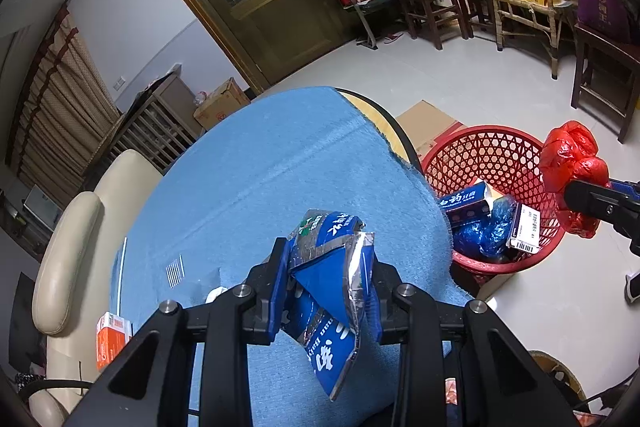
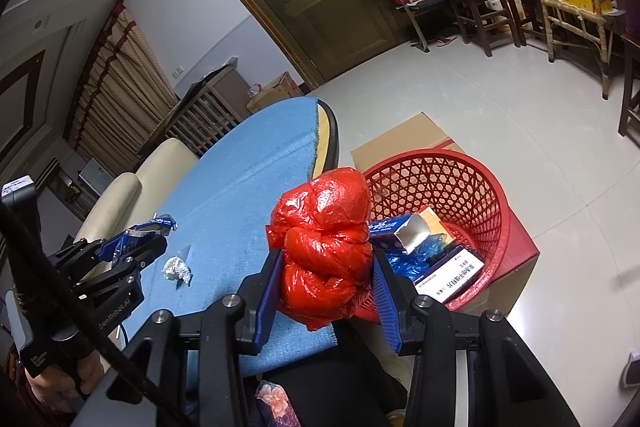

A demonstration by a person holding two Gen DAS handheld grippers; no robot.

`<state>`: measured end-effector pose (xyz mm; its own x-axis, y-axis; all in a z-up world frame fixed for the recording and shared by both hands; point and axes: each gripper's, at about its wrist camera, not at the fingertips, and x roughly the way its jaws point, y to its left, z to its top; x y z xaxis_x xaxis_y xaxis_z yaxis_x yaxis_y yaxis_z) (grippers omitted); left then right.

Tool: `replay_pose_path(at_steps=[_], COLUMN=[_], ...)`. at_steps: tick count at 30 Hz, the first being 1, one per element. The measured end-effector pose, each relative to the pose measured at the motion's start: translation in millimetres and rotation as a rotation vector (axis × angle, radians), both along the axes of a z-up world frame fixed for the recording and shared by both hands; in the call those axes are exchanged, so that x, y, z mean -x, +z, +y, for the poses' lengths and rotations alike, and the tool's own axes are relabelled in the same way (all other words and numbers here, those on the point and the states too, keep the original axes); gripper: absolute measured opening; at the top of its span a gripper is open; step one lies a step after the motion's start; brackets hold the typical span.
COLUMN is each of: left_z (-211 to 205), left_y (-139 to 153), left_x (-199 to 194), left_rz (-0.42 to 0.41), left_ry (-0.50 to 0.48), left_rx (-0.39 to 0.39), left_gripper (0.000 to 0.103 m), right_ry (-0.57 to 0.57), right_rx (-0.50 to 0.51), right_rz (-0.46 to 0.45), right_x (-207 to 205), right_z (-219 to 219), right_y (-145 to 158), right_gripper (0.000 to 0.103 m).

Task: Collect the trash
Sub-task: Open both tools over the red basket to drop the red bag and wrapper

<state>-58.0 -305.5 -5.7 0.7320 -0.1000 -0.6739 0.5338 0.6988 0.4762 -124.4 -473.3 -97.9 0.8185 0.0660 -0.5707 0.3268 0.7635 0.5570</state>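
Left gripper (image 1: 326, 291): clamping a crumpled blue foil packet (image 1: 332, 291) between its blue pads, holding it above the blue-clothed worktop (image 1: 260, 179), probably carrying it towards the bin.
Right gripper (image 2: 328, 279): squeezing a knotted red plastic bag (image 2: 324, 247), pads pressing in on both sides, hanging at the worktop's edge just beside the red basket (image 2: 500, 211), likely lining up for a drop.
Basket: sitting on a cardboard box (image 2: 404, 139) on the floor, below the worktop's edge, already holding a blue carton (image 2: 388, 227), a white-labelled box (image 2: 448, 279) and blue crinkled plastic.
Trash remaining: crumpled white paper ball (image 2: 176, 269) lying on the cloth near the left gripper; orange box (image 1: 112, 343) sitting at the worktop's near-left edge, unclear whether trash.
Obstructions: basket mouth standing clear; worktop rim lying between the left gripper's load and the basket, probably calling for a reach over it.
Surroundings: cream chair (image 1: 68, 247) tucked against the worktop's far side; wooden chairs and a glass-panelled door well apart.
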Motion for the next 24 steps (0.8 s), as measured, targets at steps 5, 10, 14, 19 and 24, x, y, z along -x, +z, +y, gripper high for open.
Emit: replay_pose_path(at_steps=[5, 10, 14, 19, 24], left_z=[-4, -9, -14, -25, -41], left_y=[-4, -11, -17, -26, -36], left_x=[0, -1, -5, -9, -12], left_rz=[0.011, 0.03, 0.073, 0.155, 0.199], left_ry=[-0.007, -0.017, -0.043, -0.089, -0.122], left_rx=[-0.01, -0.016, 0.002, 0.04, 0.049], left_gripper=[0.035, 0.035, 0.035, 0.036, 0.036], right_ry=[-0.01, -0.022, -0.041, -0.082, -0.107], right_rx=[-0.016, -0.03, -0.047, -0.093, -0.136], right_rz=[0.011, 0.028, 0.05, 0.091, 0.125], right_x=[1, 1, 1, 3, 3], right_z=[-5, -11, -19, -33, -45], right_y=[-5, -14, -24, -42, -56], right_gripper=[0.046, 0.046, 0.046, 0.046, 0.046])
